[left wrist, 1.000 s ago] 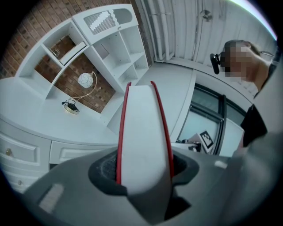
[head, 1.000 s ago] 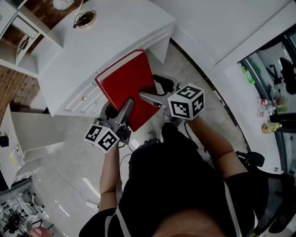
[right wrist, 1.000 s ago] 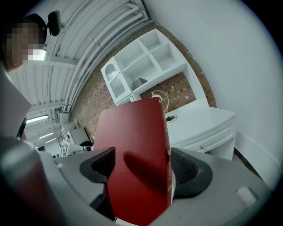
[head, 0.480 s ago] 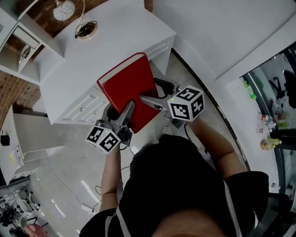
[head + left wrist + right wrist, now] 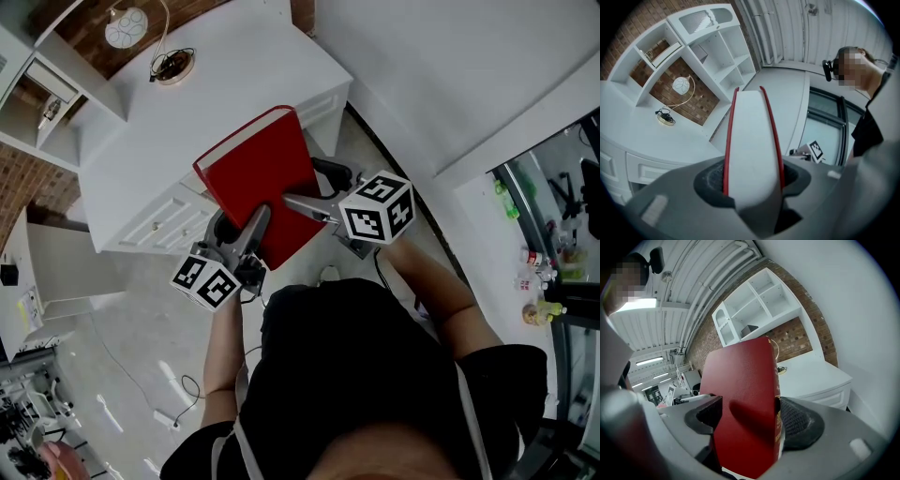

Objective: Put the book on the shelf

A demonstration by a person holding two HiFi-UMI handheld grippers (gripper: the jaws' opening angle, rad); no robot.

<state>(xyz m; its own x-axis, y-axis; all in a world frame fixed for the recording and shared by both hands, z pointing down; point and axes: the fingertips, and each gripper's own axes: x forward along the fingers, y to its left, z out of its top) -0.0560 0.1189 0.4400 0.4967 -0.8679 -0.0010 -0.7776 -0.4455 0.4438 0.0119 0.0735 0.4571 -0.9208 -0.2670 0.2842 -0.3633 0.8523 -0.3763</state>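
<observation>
Left gripper (image 5: 255,223): forearm stretched forward, pointing about level; jaws partly spread and clamped across the red book (image 5: 258,173) at its page edge.
Right gripper (image 5: 298,201): tipped slightly down; jaws closed on the red book's covers by the spine.
Red book: in the air between both grippers, over the white surface's (image 5: 187,103) front edge.
Around: shelf (image 5: 708,47) behind the surface; lamp (image 5: 680,86) and corded dish (image 5: 172,64) on it.
</observation>
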